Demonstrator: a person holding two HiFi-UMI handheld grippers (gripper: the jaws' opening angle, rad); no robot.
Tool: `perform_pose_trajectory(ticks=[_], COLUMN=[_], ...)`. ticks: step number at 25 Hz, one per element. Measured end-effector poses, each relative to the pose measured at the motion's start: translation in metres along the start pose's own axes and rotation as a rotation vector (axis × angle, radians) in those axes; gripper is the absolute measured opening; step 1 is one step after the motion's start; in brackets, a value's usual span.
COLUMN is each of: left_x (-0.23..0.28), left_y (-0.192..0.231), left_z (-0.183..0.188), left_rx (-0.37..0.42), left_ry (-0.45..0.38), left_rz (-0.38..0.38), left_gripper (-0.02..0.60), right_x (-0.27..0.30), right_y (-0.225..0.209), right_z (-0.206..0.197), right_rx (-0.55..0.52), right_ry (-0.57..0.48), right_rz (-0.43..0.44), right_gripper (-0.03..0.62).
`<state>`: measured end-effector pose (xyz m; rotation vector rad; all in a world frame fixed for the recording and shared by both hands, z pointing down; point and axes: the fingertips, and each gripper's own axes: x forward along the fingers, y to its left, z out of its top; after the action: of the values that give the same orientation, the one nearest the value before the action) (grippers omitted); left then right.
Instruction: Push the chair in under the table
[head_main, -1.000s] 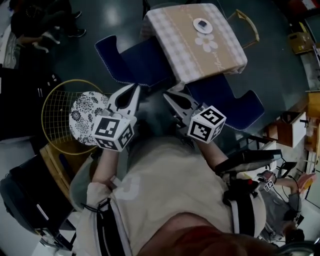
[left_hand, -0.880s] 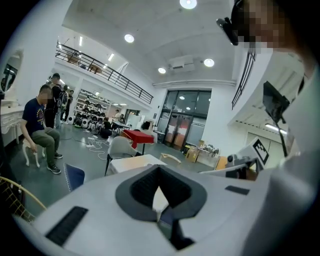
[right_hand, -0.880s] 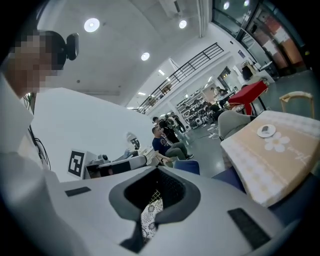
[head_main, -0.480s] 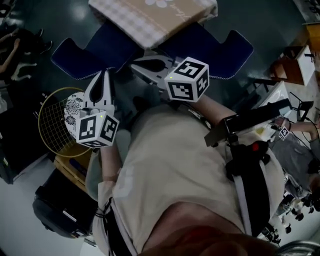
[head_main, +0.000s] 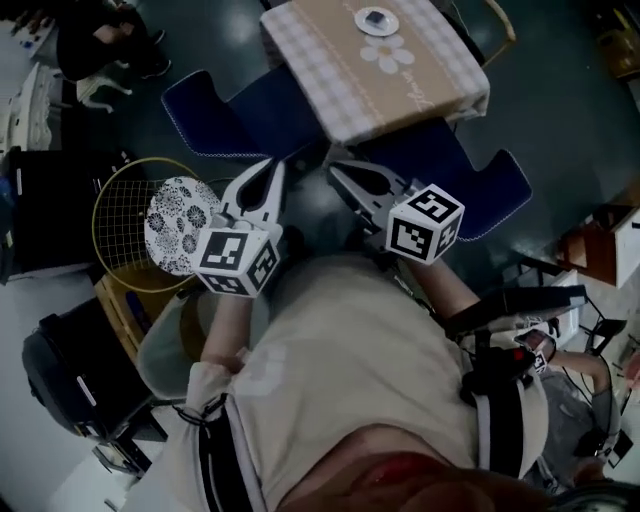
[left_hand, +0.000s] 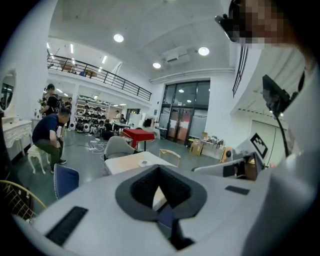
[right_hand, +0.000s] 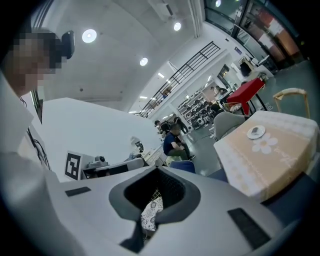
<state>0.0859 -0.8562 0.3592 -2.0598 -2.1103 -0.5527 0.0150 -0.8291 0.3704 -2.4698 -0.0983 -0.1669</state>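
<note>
Both pairs of jaws are pressed together with nothing between them; the left gripper (head_main: 273, 168) and right gripper (head_main: 336, 170) point side by side at the table (head_main: 330, 60); the left chair (head_main: 235, 115) and right chair (head_main: 470, 185), both blue, sit partly under its near corner; the tips seem clear of both, though the dim view leaves that unsure; a wire chair (head_main: 112, 215) stands further left.

In the head view, your left gripper (head_main: 272, 168) sits centre-left and your right gripper (head_main: 335, 170) just right of centre. Both are held ahead of your torso (head_main: 350, 360) and point toward the top of the frame, their tips converging, near but apart. Both pairs of fingers (head_main: 246, 182) are pressed together, holding nothing. Your left forearm (head_main: 228, 325) and right forearm (head_main: 447, 290) run back toward the lower frame.
</note>
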Motion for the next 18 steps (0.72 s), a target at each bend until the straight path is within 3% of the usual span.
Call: perform_pose_trajectory(ticks=[9,18], left_x=[-0.004,-0.006], left_y=[-0.014,-0.009], left_z=[-0.018,-0.02], left_rx=[-0.017,-0.021], left_ry=[0.027,0.046], left_rz=[0.063,0.088], left_gripper=[0.008,0.008], right_x=[-0.012,-0.011], right_y=[-0.004,-0.011], right_z=[-0.018,-0.027], right_rx=[0.023,0.03], right_ry=[0.055,0.078], right_rz=[0.05,0.015], right_gripper=[0.012,0.012])
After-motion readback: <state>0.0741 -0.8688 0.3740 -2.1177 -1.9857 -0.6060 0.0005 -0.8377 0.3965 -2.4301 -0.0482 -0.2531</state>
